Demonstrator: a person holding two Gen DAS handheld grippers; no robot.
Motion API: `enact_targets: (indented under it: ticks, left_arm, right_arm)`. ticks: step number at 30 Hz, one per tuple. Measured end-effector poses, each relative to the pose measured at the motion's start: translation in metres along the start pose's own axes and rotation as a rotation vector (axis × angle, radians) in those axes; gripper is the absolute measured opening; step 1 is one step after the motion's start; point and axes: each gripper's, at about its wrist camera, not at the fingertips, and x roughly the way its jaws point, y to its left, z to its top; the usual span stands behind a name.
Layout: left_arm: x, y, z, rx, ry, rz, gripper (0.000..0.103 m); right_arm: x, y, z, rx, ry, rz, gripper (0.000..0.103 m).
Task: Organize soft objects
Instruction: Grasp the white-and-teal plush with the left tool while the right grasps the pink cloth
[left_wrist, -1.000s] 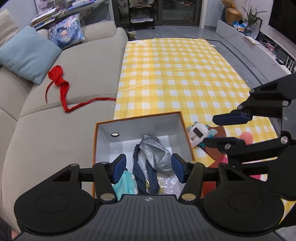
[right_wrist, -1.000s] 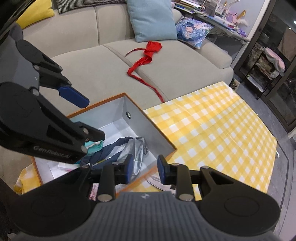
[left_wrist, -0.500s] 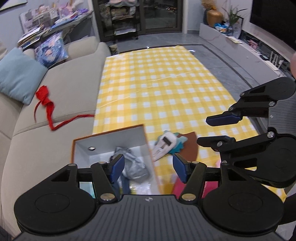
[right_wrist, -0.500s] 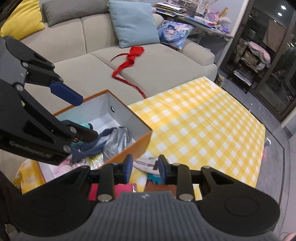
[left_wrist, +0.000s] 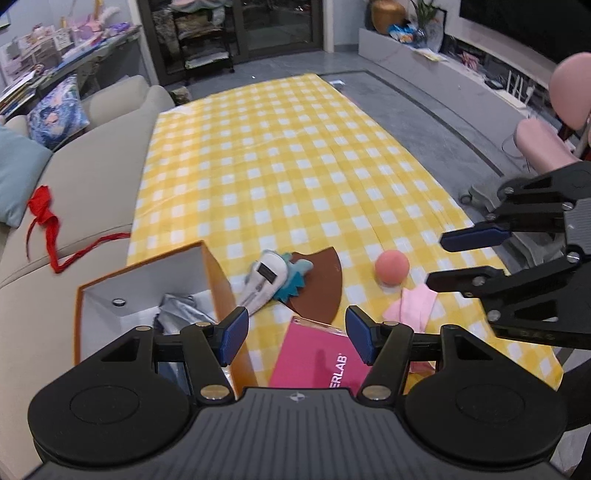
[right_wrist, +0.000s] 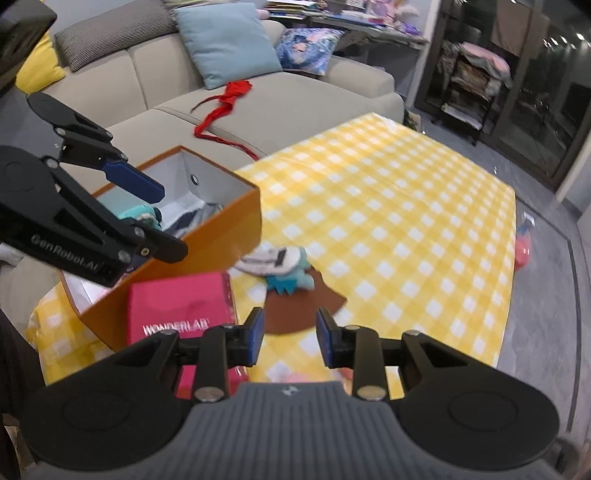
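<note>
An orange box (left_wrist: 216, 275) with a white inside stands at the sofa's edge and holds a grey garment (left_wrist: 181, 314) and other clothes. On the yellow checked cloth (left_wrist: 280, 166) beside it lie a white and teal plush toy (left_wrist: 269, 280), a brown leather piece (left_wrist: 319, 286), a pink ball (left_wrist: 391, 267) and a pink cloth (left_wrist: 410, 310). My left gripper (left_wrist: 295, 338) hangs open and empty above the box's right wall and a magenta box (left_wrist: 317, 362). My right gripper (right_wrist: 290, 338) is open narrowly and empty above the brown piece (right_wrist: 299, 310), near the plush toy (right_wrist: 273, 262).
A red ribbon-like cloth (left_wrist: 44, 218) lies on the beige sofa (left_wrist: 96, 177), with a light blue cushion (right_wrist: 225, 40) and a printed cushion (right_wrist: 306, 48) behind it. A low cabinet (left_wrist: 443, 70) and a pink chair (left_wrist: 543, 144) stand to the right of the cloth.
Both grippers have moved right, from above the open box to over the checked cloth. The plush toy, ball, pink cloth and magenta box have come into fuller view. Neither gripper took hold of anything.
</note>
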Motion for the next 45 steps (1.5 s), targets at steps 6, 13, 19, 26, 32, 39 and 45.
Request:
enact_targets:
  ticks: [6,13,19,26,32,39,45]
  left_arm:
    - [0.026,-0.002,0.004,0.014,0.036,-0.003,0.071]
    - [0.064,0.002,0.014,0.074,0.091,0.009,0.074]
    - [0.11,0.003,0.026,0.139,0.162,0.025,0.077]
    - [0.161,0.001,0.044,0.195,0.231,0.051,0.078]
    - [0.2,-0.005,0.051,0.265,0.297,0.073,0.078]
    - [0.234,-0.008,0.046,0.326,0.382,0.081,0.078]
    - [0.251,-0.005,0.046,0.309,0.42,0.073,0.081]
  right_arm:
    - [0.007,-0.021,-0.035,0.077,0.009,0.021,0.031]
    - [0.036,-0.035,-0.07,0.123,0.034,0.022,0.038]
    - [0.063,-0.044,-0.093,0.15,0.054,0.031,0.048]
    - [0.089,-0.055,-0.118,0.218,0.083,0.056,0.063]
    - [0.101,-0.056,-0.123,0.211,0.095,0.055,0.08]
    - [0.114,-0.038,-0.128,0.084,0.132,0.117,0.081]
    - [0.135,-0.023,-0.132,0.016,0.151,0.127,0.081]
